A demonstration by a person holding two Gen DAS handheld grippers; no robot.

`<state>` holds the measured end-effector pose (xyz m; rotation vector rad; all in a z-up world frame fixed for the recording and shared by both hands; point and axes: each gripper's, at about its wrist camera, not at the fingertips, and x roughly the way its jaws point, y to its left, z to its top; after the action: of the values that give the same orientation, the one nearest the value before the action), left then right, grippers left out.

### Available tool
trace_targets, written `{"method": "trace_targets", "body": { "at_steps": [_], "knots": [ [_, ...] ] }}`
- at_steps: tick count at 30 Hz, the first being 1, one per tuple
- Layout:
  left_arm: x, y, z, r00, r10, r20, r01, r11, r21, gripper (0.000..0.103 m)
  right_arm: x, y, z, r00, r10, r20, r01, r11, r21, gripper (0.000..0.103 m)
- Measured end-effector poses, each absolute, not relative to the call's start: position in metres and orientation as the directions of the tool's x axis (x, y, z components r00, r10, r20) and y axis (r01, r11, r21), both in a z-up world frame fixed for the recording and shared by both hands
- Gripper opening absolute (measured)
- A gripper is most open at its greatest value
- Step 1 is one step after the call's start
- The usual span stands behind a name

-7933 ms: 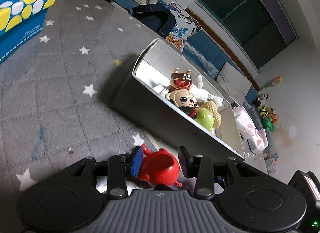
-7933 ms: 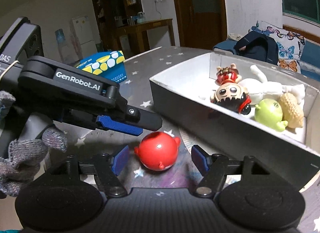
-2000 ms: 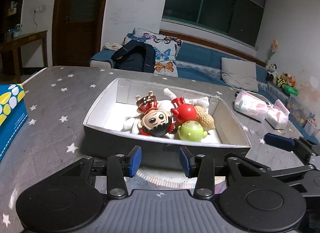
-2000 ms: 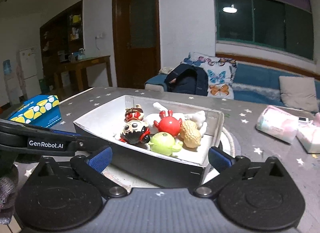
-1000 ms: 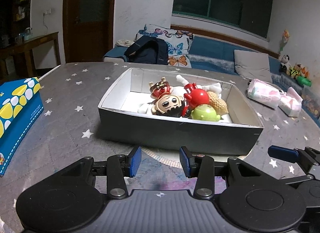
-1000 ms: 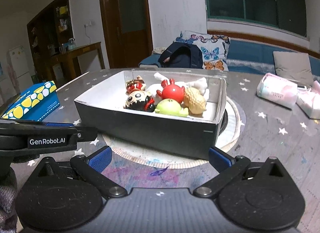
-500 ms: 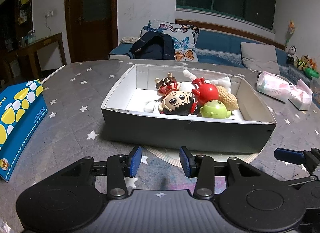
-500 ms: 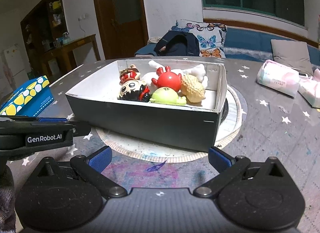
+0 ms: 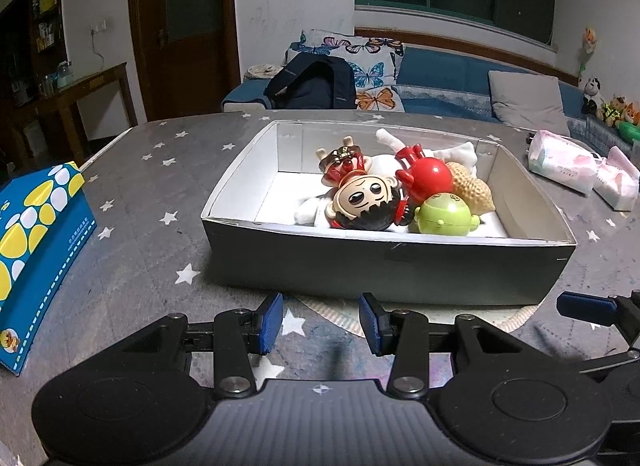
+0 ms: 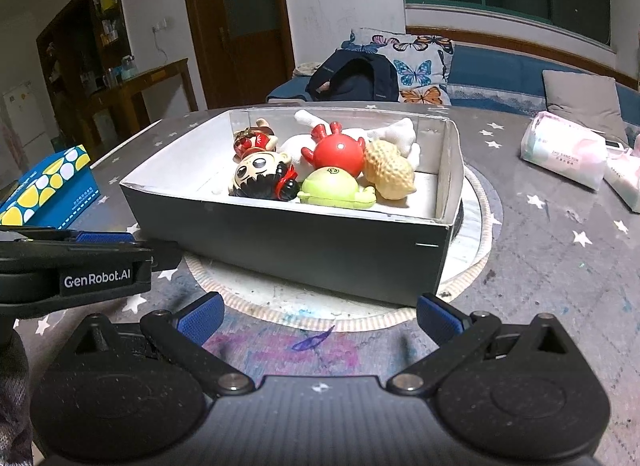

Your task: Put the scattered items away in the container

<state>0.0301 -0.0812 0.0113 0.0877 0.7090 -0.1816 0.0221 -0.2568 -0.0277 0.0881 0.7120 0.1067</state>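
A dark box with a white inside stands on a round mat on the grey star-print table. Inside lie a red round toy, a big-headed doll, a green toy, a tan peanut-shaped toy and a white plush. My left gripper is open and empty just before the box's near wall. My right gripper is wide open and empty, low over the mat before the box.
A blue tissue box stands at the left. Pink tissue packs lie at the right. The left gripper's side shows at the left of the right wrist view. A sofa with a backpack is behind the table.
The red toy went from between the left gripper's fingers into the box. Both grippers have since drawn back from the box, empty and open; little movement in the last half second.
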Motion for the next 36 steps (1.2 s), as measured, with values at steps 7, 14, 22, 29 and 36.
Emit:
{"method": "trace_targets", "body": {
  "at_steps": [7,14,22,29,36],
  "knots": [
    [0.037,-0.084,0.01,0.74,-0.129,-0.66,0.197,0.98,0.029,0.044,0.029,-0.256,-0.03,0.745,0.131,-0.654,-0.072,0.991,0.116,0.103],
    [0.042,-0.087,0.007,0.733,-0.12,-0.67,0.197,0.98,0.04,0.044,0.034,-0.256,-0.033,0.739,0.131,-0.661,-0.07,0.991,0.118,0.103],
    [0.051,-0.09,0.002,0.725,-0.085,-0.683,0.183,0.981,0.072,0.044,0.041,-0.255,-0.037,0.729,0.127,-0.673,-0.062,0.991,0.12,0.103],
    [0.058,-0.089,-0.003,0.714,-0.062,-0.698,0.173,0.981,0.089,0.044,0.048,-0.256,-0.041,0.715,0.124,-0.688,-0.048,0.991,0.128,0.103],
    [0.063,-0.088,-0.004,0.708,-0.051,-0.704,0.165,0.982,0.095,0.044,0.051,-0.253,-0.044,0.705,0.109,-0.701,-0.035,0.992,0.119,0.103]
  ]
}}
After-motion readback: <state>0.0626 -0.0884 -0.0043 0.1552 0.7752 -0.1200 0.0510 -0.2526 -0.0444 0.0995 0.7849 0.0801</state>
